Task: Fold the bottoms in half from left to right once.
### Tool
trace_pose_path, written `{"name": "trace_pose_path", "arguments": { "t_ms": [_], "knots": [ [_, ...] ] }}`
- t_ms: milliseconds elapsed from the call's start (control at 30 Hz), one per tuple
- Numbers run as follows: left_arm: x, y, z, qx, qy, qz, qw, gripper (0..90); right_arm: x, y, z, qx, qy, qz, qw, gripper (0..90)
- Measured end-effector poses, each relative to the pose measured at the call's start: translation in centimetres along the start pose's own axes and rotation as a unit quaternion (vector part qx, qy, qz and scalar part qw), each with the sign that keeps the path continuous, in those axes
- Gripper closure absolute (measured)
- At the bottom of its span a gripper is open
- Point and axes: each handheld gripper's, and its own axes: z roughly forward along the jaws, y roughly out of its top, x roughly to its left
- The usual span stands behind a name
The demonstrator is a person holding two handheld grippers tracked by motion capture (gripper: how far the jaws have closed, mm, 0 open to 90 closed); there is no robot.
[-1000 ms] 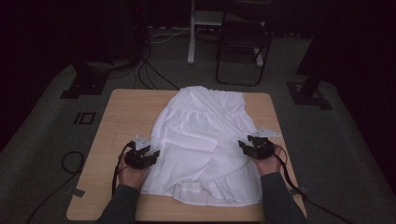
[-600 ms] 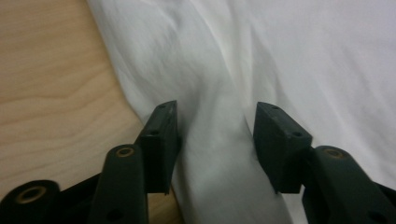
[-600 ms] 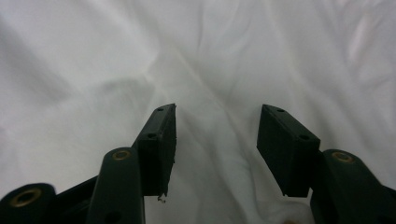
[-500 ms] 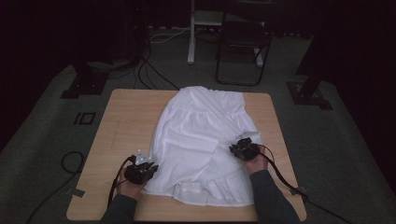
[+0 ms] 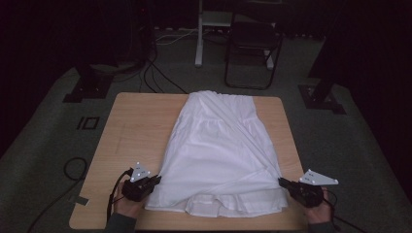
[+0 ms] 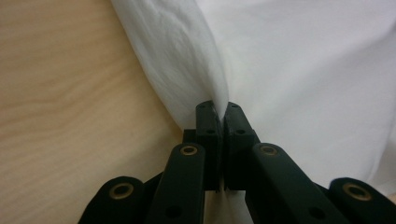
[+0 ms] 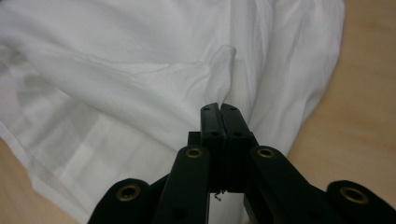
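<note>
Both hand-held grippers — L (image 5: 156, 180), R (image 5: 282, 181) — jaws just closed, pinching white dress (image 5: 221, 150) hem corners.

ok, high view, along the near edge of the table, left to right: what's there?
Left gripper shut on the fabric → white pleated cloth garment → right gripper shut on its other side, all on the light wooden table.
</note>
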Motion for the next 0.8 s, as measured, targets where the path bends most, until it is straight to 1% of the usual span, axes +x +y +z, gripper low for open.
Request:
{"name": "trace_pose_path", "arguments": {
  "t_ms": [67, 100, 133, 167, 233, 300, 367, 400, 467, 567, 600, 667, 700, 733, 767, 800],
  "knots": [
    [-0.1, -0.4, 0.4, 0.011, 0.003, -0.005, 0.9999, 85.3, -0.3, -1.6, 0.0, 0.009, 0.002, 0.014, 0.9999, 87.6],
    [0.0, -0.5, 0.6, 0.017, 0.007, -0.006, 0.9998, 82.8, -0.4, -2.3, 0.2, 0.013, 0.006, 0.02, 0.9997, 85.4],
    [0.0, -0.6, 0.6, 0.021, 0.008, -0.008, 0.9997, 79.1, -0.5, -2.9, 0.3, 0.021, 0.01, 0.023, 0.9995, 81.3],
    [0.1, -0.7, 0.7, 0.022, 0.009, -0.011, 0.9997, 76.2, -0.5, -3.4, 0.3, 0.029, 0.011, 0.022, 0.9993, 77.9],
    [0.2, -0.8, 0.5, 0.016, 0.006, -0.016, 0.9997, 70.0, -0.5, -3.8, 0.0, 0.027, 0.009, 0.025, 0.9993, 73.1],
    [0.2, -0.7, 0.3, 0.006, -0.001, -0.019, 0.9998, 65.8, -0.5, -3.4, -0.7, 0.008, 0.01, 0.028, 0.9995, 66.4],
    [0.0, -0.6, 0.2, -0.001, 0.002, -0.018, 0.9998, 63.0, -0.5, -2.4, -1.1, -0.017, 0.006, 0.035, 0.9992, 59.6],
    [0.0, -0.5, 0.2, -0.002, 0.001, -0.018, 0.9998, 62.3, -0.4, -1.8, -1.1, -0.021, 0.003, 0.035, 0.9992, 57.8],
    [-0.2, -0.5, 0.3, -0.002, 0.001, -0.015, 0.9999, 60.6, -0.3, -0.6, -0.3, -0.018, 0.002, 0.035, 0.9992, 56.0],
    [-0.4, -0.6, 0.4, 0.001, -0.003, -0.01, 0.9999, 60.0, -0.2, 0.5, 1.9, 0.0, 0.005, 0.031, 0.9995, 54.6],
    [-0.4, -0.6, 0.5, 0.002, -0.005, -0.01, 0.9999, 59.8, -0.2, 0.7, 2.8, 0.005, 0.007, 0.028, 0.9996, 54.5],
    [-0.5, -0.7, 0.7, 0.005, -0.007, -0.012, 0.9999, 59.7, -0.3, 1.0, 4.3, 0.021, 0.002, 0.028, 0.9994, 55.2],
    [-0.5, -0.7, 0.8, 0.007, -0.008, -0.011, 0.9999, 59.4, -0.4, 1.0, 5.0, 0.026, 0.002, 0.03, 0.9992, 59.0],
    [-0.6, -0.7, 0.8, 0.009, -0.008, -0.009, 0.9999, 59.3, -0.5, 1.0, 5.4, 0.031, 0.004, 0.031, 0.999, 67.9],
    [-0.6, -0.8, 0.9, 0.01, -0.009, -0.008, 0.9999, 59.0, -0.5, 0.9, 5.6, 0.034, 0.012, 0.028, 0.999, 78.4],
    [-0.7, -0.8, 0.9, 0.009, -0.01, -0.008, 0.9999, 58.8, -0.4, 0.8, 5.5, 0.032, 0.017, 0.023, 0.9991, 84.2]
  ]
}}
